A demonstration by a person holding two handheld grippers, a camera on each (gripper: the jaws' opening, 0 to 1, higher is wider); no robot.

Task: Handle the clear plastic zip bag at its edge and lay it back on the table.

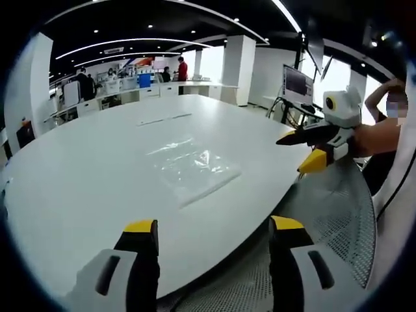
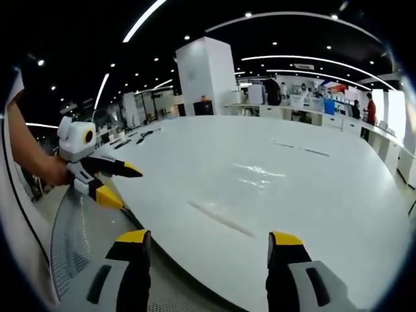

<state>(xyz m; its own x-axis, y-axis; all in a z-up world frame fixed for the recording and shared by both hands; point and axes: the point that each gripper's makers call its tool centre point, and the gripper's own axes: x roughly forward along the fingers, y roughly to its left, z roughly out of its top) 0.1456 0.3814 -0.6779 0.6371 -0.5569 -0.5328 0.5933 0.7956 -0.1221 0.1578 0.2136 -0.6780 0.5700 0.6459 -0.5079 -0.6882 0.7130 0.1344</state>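
Clear zip bag lying flat on the white table, both grippers held off it with jaws apart.

In the left gripper view, the left gripper [image 1: 213,227] hangs at the near edge of the table [image 1: 84,169], its yellow-tipped jaws spread wide and holding nothing. The bag [image 1: 193,169] lies flat on the table beyond those jaws, apart from them. The right gripper [image 1: 300,153] comes in past the table's edge to the right of the bag, jaws parted and empty, above a mesh chair back [image 1: 338,221]. In the right gripper view, the left gripper [image 2: 130,187] sits off the table's [image 2: 325,195] left edge, released; the bag [image 2: 257,175] lies mid-table, and the right gripper [image 2: 211,237] is open near the table's near edge.
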